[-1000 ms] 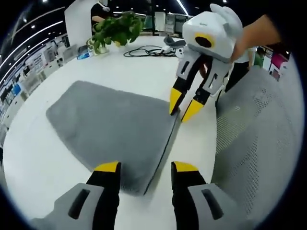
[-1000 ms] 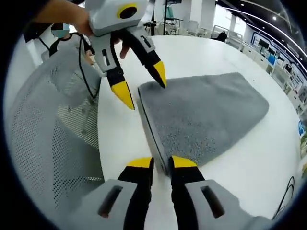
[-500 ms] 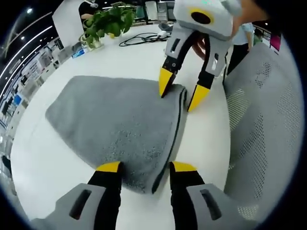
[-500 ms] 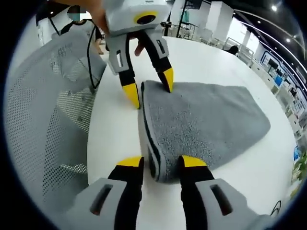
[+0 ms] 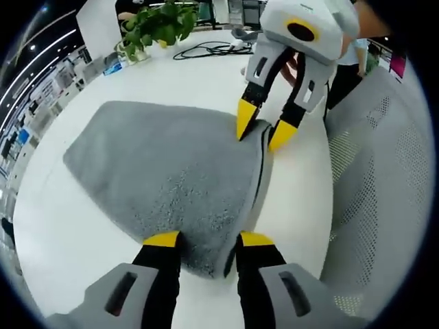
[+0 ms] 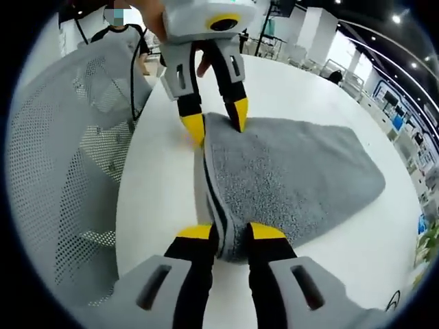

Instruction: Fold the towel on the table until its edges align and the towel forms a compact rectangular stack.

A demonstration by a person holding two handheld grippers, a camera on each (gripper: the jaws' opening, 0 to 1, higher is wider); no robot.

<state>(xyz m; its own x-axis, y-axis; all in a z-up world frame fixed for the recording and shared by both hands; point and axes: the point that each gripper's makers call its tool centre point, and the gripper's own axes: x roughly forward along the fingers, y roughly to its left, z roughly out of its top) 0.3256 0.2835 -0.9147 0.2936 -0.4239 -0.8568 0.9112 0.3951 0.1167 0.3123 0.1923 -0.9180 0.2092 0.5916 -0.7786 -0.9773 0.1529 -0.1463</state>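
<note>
A grey towel (image 5: pixel 158 164) lies folded on the white table (image 5: pixel 62 233), its doubled edge running along the side nearest the chair. In the left gripper view my left gripper (image 5: pixel 208 240) has its jaws drawn in on the near corner of that edge. My right gripper (image 5: pixel 263 125) pinches the far corner. In the right gripper view the towel (image 6: pixel 288 171) spreads away to the right. Here my right gripper (image 6: pixel 232 232) is shut on the layered edge, and the left gripper (image 6: pixel 216 120) holds the opposite corner of the same edge.
A grey mesh chair (image 5: pixel 384 178) stands close against the table edge beside both grippers and appears again in the right gripper view (image 6: pixel 62 171). A potted plant (image 5: pixel 161 24) and a black cable (image 5: pixel 206 49) lie at the far side. A person (image 6: pixel 113 31) stands behind the chair.
Both grippers have moved onto the towel's doubled edge and narrowed their jaws on its two corners. The right gripper opened half a second ago and is now shut on the edge.
</note>
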